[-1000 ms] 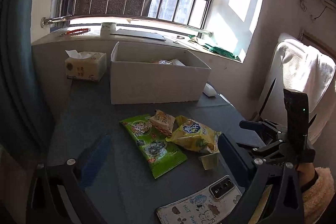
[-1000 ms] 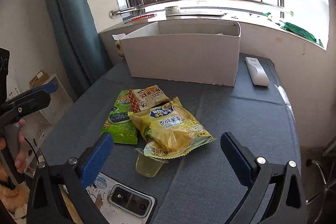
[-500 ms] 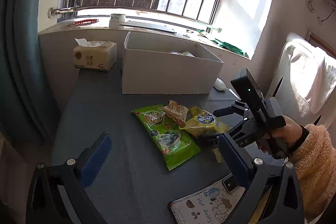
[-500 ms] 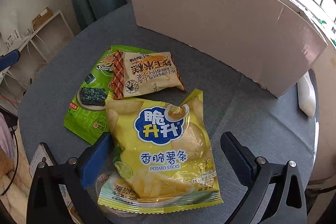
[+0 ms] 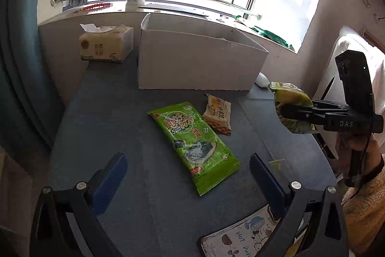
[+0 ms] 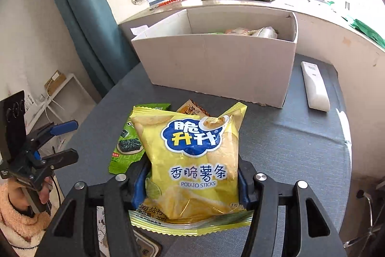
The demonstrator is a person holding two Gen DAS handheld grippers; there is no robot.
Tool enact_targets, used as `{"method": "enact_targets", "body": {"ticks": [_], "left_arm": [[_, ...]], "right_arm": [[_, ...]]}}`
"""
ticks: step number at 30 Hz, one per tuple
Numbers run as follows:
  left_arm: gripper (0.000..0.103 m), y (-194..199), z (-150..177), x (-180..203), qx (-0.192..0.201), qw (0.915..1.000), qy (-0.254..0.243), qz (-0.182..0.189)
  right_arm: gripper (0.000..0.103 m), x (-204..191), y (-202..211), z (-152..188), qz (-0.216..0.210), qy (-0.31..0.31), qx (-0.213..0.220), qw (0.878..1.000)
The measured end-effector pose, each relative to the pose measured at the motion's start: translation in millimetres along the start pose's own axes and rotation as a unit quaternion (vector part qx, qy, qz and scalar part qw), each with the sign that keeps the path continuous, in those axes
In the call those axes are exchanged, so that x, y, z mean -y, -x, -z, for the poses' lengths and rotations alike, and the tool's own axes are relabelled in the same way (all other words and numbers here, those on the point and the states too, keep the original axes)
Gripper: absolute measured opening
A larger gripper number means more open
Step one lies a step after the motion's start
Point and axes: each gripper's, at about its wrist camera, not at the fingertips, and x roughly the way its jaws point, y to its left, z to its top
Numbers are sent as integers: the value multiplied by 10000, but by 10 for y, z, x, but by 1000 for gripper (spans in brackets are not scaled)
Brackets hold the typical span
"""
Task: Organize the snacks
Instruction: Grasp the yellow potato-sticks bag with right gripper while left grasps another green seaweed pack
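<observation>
One snack is in hand: the right gripper (image 6: 192, 182) clamps the potato sticks bag (image 6: 192, 155) (left gripper (image 5: 187, 177) gapes, holding nothing), likely next lifting it over the white box (image 6: 216, 62) at the desk's far edge

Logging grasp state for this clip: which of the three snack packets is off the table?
The yellow potato sticks bag, clamped in the right gripper; the green seaweed packet and small tan packet lie flat.

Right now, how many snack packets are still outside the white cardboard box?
3. The yellow potato-stick bag is lifted in the right gripper; the green seaweed packet and small tan packet lie on the table. Others may be hidden.
</observation>
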Motion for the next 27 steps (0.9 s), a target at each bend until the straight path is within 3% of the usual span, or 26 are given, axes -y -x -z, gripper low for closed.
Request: {"method": "enact_targets", "body": {"ticks": [9, 14, 17, 18, 22, 27], "left_arm": [[103, -815, -237, 250, -882, 9952, -154, -384], [103, -1191, -312, 291, -1238, 9896, -175, -714], [102, -1238, -293, 339, -1171, 9886, -504, -799], [99, -1229, -287, 344, -1145, 9886, -599, -767], [70, -1126, -273, 273, -1030, 9887, -842, -686], [67, -887, -239, 33, -853, 9917, -686, -676]], "right_arm": [[63, 28, 546, 258, 15, -682, 740, 9949], [63, 42, 575, 349, -58, -800, 779, 9937], [63, 79, 558, 366, -78, -871, 760, 9933], [63, 91, 564, 380, -75, -892, 768, 9930], [63, 101, 536, 423, -94, -950, 745, 9926], [63, 70, 424, 458, -173, -938, 633, 9934]]}}
